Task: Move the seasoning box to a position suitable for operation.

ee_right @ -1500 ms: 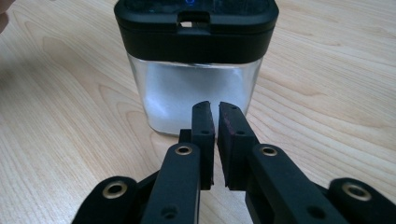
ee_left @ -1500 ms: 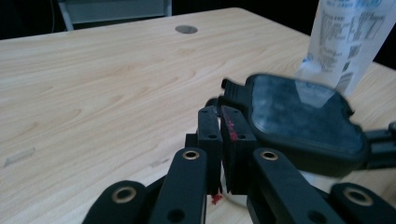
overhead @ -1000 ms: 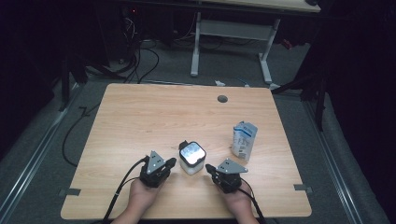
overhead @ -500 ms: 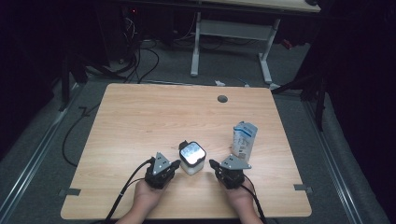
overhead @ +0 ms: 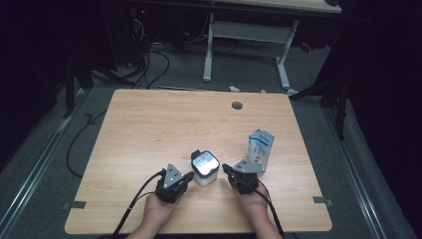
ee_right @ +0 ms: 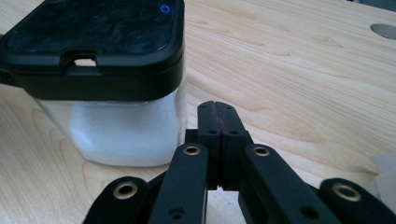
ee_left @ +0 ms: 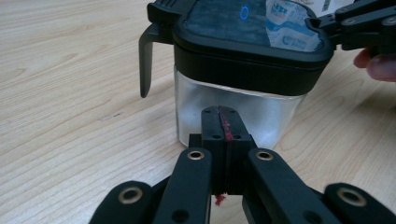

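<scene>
A frosted square container (overhead: 205, 168) with a glossy black lid (ee_left: 243, 42) stands near the table's front edge. My left gripper (overhead: 189, 176) lies on the table just left of it, jaws shut and empty, their tips (ee_left: 223, 116) close to the container's wall (ee_left: 261, 109). My right gripper (overhead: 226, 169) rests just right of the container, also shut with nothing between its fingers; its tips (ee_right: 217, 112) point past the container's corner (ee_right: 126, 128). A blue and white pouch (overhead: 261, 148) stands upright behind the right gripper.
The wooden table (overhead: 164, 124) has a round cable hole (overhead: 237, 105) near its far edge. A flip tab (ee_left: 145, 60) hangs from the lid's corner. The right gripper (ee_left: 364, 21) and a fingertip (ee_left: 380, 65) show beyond the container. Cables and desk legs lie on the floor behind.
Both hands have barely shifted beside the container. Nothing was taken hold of or let go.
</scene>
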`<state>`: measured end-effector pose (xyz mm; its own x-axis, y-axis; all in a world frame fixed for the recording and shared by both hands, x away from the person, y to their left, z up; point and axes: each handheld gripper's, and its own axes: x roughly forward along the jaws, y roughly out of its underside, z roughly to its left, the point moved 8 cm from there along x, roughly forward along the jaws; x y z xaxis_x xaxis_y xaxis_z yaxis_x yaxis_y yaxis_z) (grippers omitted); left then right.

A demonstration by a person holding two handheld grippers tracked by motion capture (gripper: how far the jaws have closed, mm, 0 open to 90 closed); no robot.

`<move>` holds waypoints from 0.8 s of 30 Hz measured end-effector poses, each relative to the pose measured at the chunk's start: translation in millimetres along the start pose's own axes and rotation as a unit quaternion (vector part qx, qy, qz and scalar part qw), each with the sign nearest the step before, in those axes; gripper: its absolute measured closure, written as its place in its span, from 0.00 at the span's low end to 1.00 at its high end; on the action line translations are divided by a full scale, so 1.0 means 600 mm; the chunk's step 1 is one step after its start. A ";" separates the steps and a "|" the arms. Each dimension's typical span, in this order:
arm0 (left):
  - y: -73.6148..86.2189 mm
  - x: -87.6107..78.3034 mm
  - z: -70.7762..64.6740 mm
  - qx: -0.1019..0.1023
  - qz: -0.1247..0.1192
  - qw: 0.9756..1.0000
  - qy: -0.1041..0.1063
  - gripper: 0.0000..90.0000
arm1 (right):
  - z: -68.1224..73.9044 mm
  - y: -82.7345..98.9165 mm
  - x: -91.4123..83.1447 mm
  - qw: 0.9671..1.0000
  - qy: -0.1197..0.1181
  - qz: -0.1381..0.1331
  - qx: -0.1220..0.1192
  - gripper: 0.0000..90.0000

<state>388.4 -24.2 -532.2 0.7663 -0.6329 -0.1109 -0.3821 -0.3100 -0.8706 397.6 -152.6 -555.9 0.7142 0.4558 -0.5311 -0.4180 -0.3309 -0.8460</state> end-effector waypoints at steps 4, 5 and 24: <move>-0.001 0.001 0.002 -0.001 0.000 1.000 -0.002 1.00 | 0.001 -0.004 0.007 1.000 -0.001 0.003 -0.002 1.00; -0.002 0.001 0.002 -0.003 -0.001 1.000 -0.002 1.00 | 0.002 -0.005 0.009 1.000 -0.002 0.003 -0.004 1.00; -0.009 0.016 0.008 -0.012 0.005 1.000 -0.001 1.00 | 0.014 0.000 0.001 1.000 -0.011 0.000 0.001 1.00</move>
<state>400.3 -25.4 -530.7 0.7635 -0.6343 -0.1212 -0.4023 -0.3204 -0.8576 393.7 -145.4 -556.5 0.7010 0.4741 -0.5328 -0.4200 -0.3294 -0.8456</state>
